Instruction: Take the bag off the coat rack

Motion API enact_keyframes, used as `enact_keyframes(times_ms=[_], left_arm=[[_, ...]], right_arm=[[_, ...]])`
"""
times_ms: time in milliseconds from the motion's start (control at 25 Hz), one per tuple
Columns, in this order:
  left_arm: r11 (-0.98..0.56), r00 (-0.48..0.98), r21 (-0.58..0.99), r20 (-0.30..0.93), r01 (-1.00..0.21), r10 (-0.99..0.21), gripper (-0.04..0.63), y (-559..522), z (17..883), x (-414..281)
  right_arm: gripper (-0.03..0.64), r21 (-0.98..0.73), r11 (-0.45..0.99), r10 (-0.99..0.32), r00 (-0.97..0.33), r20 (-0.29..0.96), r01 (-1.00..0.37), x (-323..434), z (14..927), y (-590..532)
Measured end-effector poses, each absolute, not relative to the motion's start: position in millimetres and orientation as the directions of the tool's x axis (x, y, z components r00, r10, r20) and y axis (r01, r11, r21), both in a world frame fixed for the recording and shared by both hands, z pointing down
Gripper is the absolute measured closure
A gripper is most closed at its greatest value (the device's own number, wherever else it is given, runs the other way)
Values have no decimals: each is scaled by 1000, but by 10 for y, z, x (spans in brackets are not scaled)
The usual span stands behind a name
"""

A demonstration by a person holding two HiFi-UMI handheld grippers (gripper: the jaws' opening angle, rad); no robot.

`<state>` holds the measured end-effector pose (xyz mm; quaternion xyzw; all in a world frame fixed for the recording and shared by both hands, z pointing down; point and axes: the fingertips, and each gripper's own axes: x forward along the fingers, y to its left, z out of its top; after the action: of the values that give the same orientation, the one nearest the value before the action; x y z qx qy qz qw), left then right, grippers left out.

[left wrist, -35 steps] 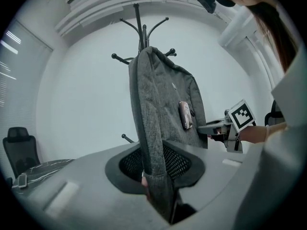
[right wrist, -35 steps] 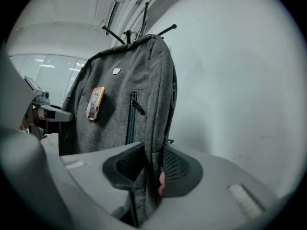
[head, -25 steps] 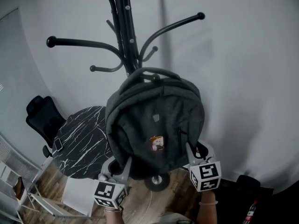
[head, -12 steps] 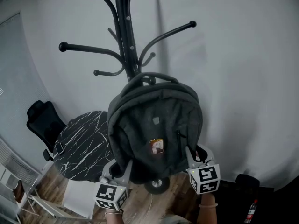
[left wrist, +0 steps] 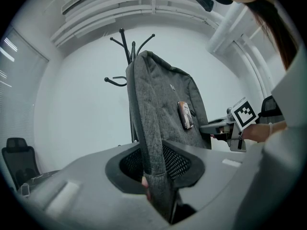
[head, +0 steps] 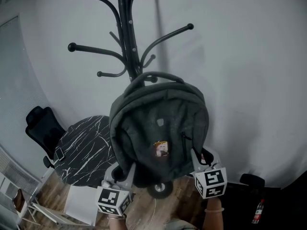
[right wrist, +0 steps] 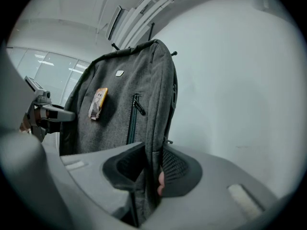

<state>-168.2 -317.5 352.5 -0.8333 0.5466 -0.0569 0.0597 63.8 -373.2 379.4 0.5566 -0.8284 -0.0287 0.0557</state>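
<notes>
A dark grey backpack [head: 160,128] hangs in front of the black coat rack [head: 125,37], its top handle [head: 156,75] near a short lower hook. My left gripper [head: 125,172] is shut on the bag's lower left edge, and my right gripper [head: 195,158] is shut on its lower right edge. In the left gripper view the grey fabric [left wrist: 153,143] runs down between the jaws. The right gripper view shows the bag's side seam [right wrist: 154,128] pinched between the pads. A small badge [head: 162,148] sits on the bag's front.
A round black marble table [head: 86,147] stands at the lower left, with a black office chair [head: 42,126] beside it. A white wall [head: 249,80] is behind the rack. A white chair [head: 79,202] is below the table. The rack's round base [head: 160,188] rests on the wood floor.
The view has shifted so the rack's upper hooks show more. The bag and both grippers keep nearly the same place, with both grips unchanged.
</notes>
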Motion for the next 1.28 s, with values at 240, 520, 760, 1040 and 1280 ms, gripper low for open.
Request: enact_keyframes(times_ms=[240, 520, 760, 1040, 1280], left_arm=[[-406, 409, -160, 10, -900, -912, 500, -2967, 3495, -1704], [-409, 414, -162, -3, -898, -910, 500, -2617, 3513, -1745], [-401, 410, -166, -19, -901, -912, 500, -2243, 3484, -1812], [-389, 401, -161, -48, -907, -915, 500, -1809, 3421, -1867], [-389, 402, -165, -56, -906, -914, 501, -1464, 3455, -1909]], right_arm=[[526, 120, 361, -933, -358, 47, -925, 625, 3745, -3476], [526, 134, 344, -939, -343, 32, -929, 598, 3728, -3098], [528, 141, 343, -939, -344, 18, -929, 534, 3695, -2719], [528, 150, 335, -941, -340, -3, -930, 486, 3612, -2289], [528, 154, 328, -942, -334, -14, -932, 460, 3600, -1933]])
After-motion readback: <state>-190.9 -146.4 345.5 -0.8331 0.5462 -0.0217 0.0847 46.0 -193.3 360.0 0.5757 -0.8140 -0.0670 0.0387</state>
